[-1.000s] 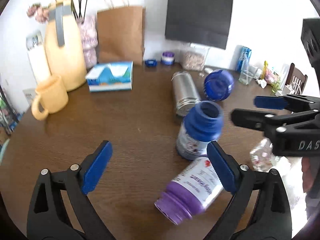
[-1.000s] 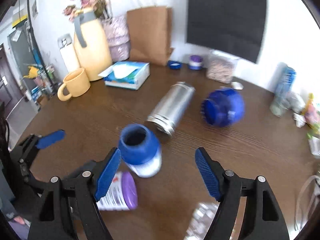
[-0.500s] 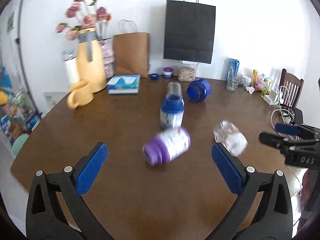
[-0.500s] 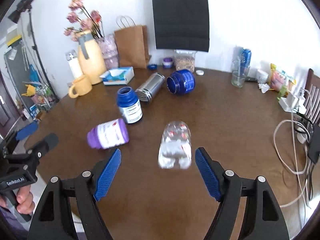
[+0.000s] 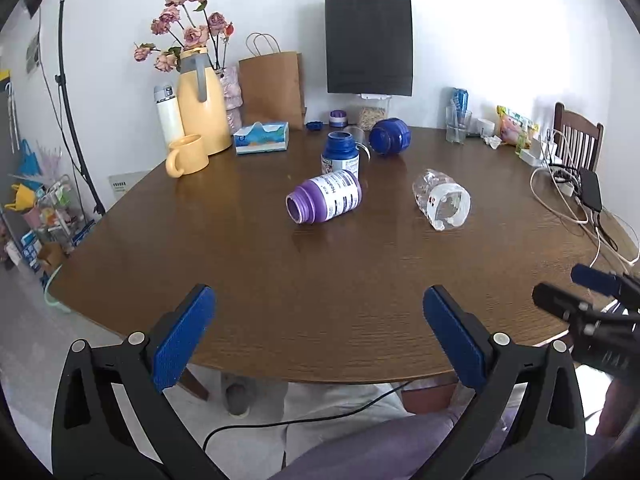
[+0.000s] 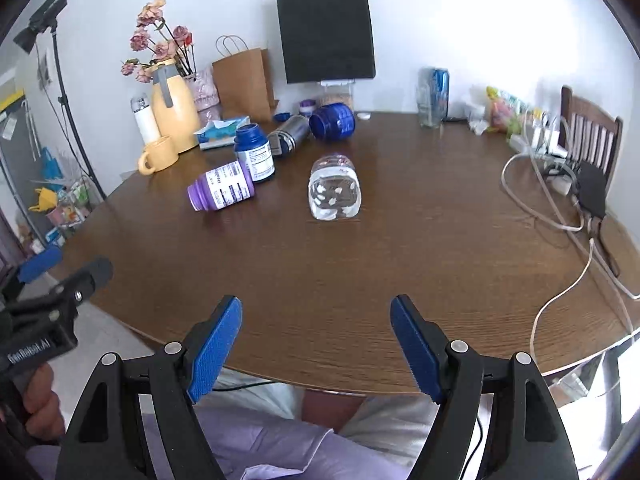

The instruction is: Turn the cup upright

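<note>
A blue-capped bottle (image 5: 340, 156) (image 6: 254, 152) stands upright mid-table. Lying on their sides are a purple bottle (image 5: 324, 202) (image 6: 222, 192), a clear plastic bottle (image 5: 442, 204) (image 6: 334, 194), a blue jar (image 5: 390, 136) (image 6: 332, 122) and a steel cup (image 6: 290, 134), mostly hidden behind the blue bottle in the left wrist view. My left gripper (image 5: 318, 296) (image 6: 76, 264) hangs open over the near table edge, holding nothing. To its right, my right gripper (image 6: 317, 306) (image 5: 558, 282) is open and empty too, far from every container.
On the brown round table (image 5: 240, 260), a yellow mug (image 5: 186, 156) and yellow jug (image 5: 202, 100) stand at the back left beside a tissue box (image 5: 262, 138) and paper bags. Cables (image 6: 560, 216) and a charger lie at the right. A chair (image 6: 592, 136) stands far right.
Both grippers have pulled back from close above the blue bottle to the near table edge. The bottles now look far off; the blue bottle stays upright.
</note>
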{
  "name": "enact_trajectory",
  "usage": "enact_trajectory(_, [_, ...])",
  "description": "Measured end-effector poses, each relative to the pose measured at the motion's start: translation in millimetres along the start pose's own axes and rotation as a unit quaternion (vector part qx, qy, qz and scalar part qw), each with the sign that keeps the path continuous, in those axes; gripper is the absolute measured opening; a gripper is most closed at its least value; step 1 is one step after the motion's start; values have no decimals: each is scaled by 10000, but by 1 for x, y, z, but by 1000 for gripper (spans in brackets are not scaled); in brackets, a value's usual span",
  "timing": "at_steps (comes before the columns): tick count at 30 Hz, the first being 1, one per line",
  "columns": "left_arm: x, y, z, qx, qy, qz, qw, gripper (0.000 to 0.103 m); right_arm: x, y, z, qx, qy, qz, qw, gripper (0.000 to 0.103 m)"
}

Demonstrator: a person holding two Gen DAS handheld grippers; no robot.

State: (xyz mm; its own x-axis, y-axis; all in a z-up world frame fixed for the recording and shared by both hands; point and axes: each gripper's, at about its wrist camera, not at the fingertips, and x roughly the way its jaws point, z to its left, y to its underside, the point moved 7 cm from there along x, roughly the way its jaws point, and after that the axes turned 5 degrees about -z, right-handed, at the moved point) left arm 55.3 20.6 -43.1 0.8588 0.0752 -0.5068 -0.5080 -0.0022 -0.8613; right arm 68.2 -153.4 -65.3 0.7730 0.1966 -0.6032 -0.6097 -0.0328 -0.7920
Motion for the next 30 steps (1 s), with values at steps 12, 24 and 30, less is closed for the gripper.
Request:
enact_trajectory(12, [-4,0,-1,52,-34,-84,9999,103,-10,-9,-2,-28,57,-329,9994,80])
enact_trajectory(24, [-4,7,6,75,-111,-21,9999,103,-13,-8,6,-109,-159,-390,9991,80])
enact_trajectory(30, [-5,6,4,138,-86,-53,9999,103,-9,-5,2,-7,-145,-309,9994,80])
